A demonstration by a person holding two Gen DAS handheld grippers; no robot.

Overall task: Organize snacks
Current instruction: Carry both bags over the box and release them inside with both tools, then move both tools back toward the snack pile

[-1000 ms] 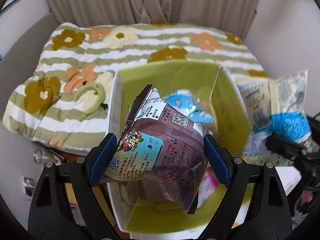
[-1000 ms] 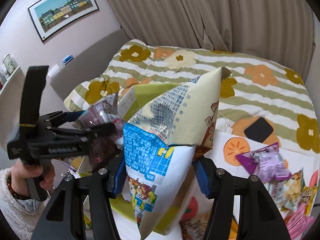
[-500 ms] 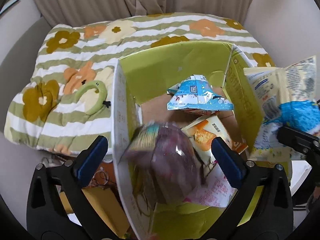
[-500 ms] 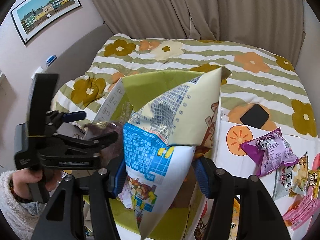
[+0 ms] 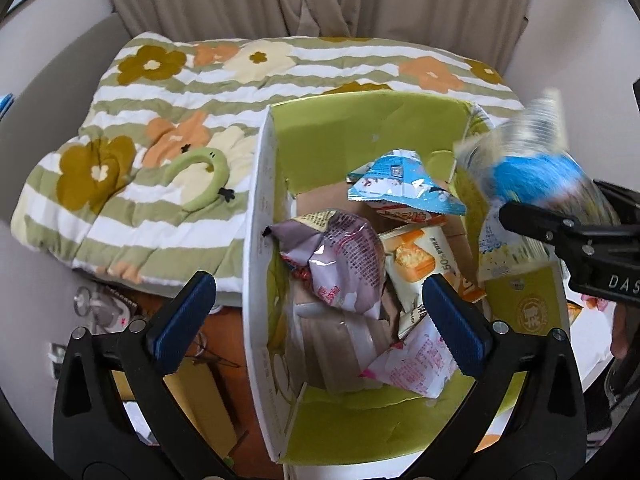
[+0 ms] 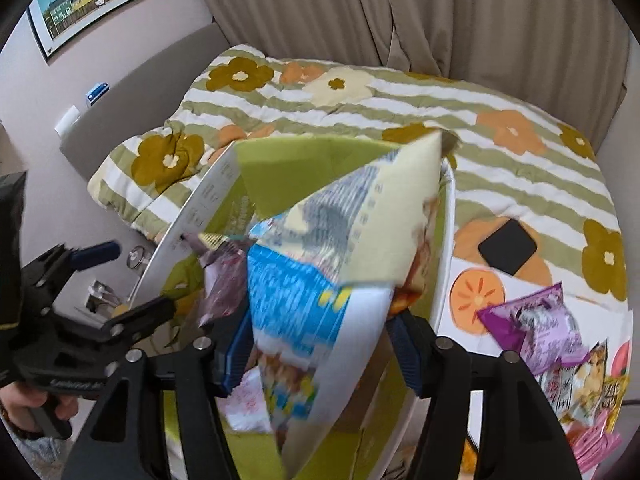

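A: Where do the snacks lie?
B: The purple packet (image 5: 344, 264) rests inside the green box (image 5: 372, 128), under the left gripper (image 5: 320, 316), whose jaws stand wide and empty.

A: And the right gripper (image 6: 316, 344)?
B: Its jaws clamp the blue-and-cream bag (image 6: 320, 264) over the box.
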